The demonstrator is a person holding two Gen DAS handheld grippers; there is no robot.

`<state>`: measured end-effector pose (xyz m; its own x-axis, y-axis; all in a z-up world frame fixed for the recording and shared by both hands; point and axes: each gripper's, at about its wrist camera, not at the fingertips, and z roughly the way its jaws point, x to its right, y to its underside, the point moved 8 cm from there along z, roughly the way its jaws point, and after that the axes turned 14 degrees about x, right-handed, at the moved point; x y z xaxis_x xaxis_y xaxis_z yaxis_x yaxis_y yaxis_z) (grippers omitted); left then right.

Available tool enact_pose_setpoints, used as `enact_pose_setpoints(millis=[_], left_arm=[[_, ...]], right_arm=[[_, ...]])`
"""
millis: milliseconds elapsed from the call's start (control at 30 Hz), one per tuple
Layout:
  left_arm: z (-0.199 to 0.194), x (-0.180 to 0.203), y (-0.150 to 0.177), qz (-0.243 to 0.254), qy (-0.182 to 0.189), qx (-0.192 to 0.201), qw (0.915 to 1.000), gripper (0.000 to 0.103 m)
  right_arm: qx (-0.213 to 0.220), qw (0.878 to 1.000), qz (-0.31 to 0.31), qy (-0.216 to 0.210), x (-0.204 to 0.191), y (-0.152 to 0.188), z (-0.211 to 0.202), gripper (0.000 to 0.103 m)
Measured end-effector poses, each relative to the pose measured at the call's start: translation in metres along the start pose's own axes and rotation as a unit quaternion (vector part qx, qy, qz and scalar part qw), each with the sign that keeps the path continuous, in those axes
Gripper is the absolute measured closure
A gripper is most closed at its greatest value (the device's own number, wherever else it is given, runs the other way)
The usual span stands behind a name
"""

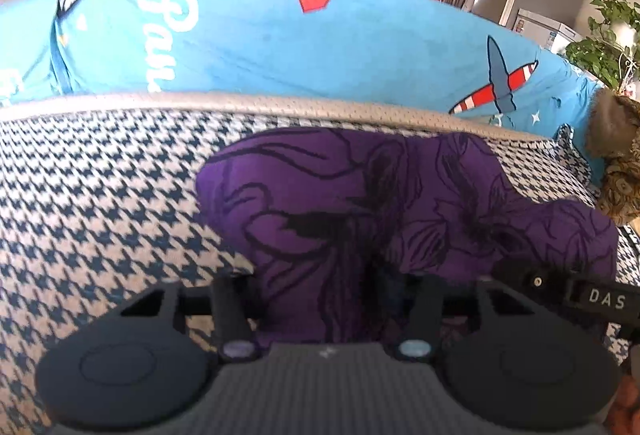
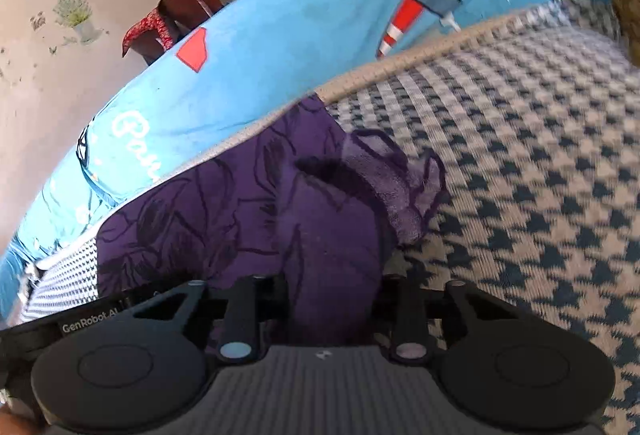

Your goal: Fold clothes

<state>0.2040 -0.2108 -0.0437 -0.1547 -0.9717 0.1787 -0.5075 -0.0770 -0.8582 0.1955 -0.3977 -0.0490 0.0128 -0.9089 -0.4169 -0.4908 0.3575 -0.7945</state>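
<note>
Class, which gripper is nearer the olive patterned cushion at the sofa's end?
Right. In the left wrist view the right gripper holds the purple garment on the cushion's side; the left gripper grips it farther away.

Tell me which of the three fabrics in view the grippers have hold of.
The purple cloth with black flower outlines, bunched between both grippers. The houndstooth cover lies beneath it; the blue airplane-print sheet drapes behind, untouched.
</note>
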Motion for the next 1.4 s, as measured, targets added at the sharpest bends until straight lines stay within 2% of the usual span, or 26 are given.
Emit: enact_pose_setpoints(millis=[167,467,900,1400], left_arm=[[-0.014,-0.004,-0.014,0.039,-0.032,0.035,0.9981,0.064],[-0.042,-0.03,-0.042,0.042,-0.069,0.073,0.994,0.064],[-0.069,-0.083,-0.053,0.019,-0.112,0.081,0.9902,0.064],[-0.091,-0.129,-0.055,0.009,-0.148,0.086,0.9852,0.064]], right_arm=[[0.032,0.998,-0.043,-0.009,-0.025,-0.012,-0.013,0.078],[0.072,0.994,-0.073,-0.042,-0.073,-0.024,-0.023,0.079],[0.07,0.991,-0.078,-0.083,-0.129,-0.016,-0.012,0.079],[0.061,0.987,-0.094,-0.115,-0.173,0.0,0.004,0.079]])
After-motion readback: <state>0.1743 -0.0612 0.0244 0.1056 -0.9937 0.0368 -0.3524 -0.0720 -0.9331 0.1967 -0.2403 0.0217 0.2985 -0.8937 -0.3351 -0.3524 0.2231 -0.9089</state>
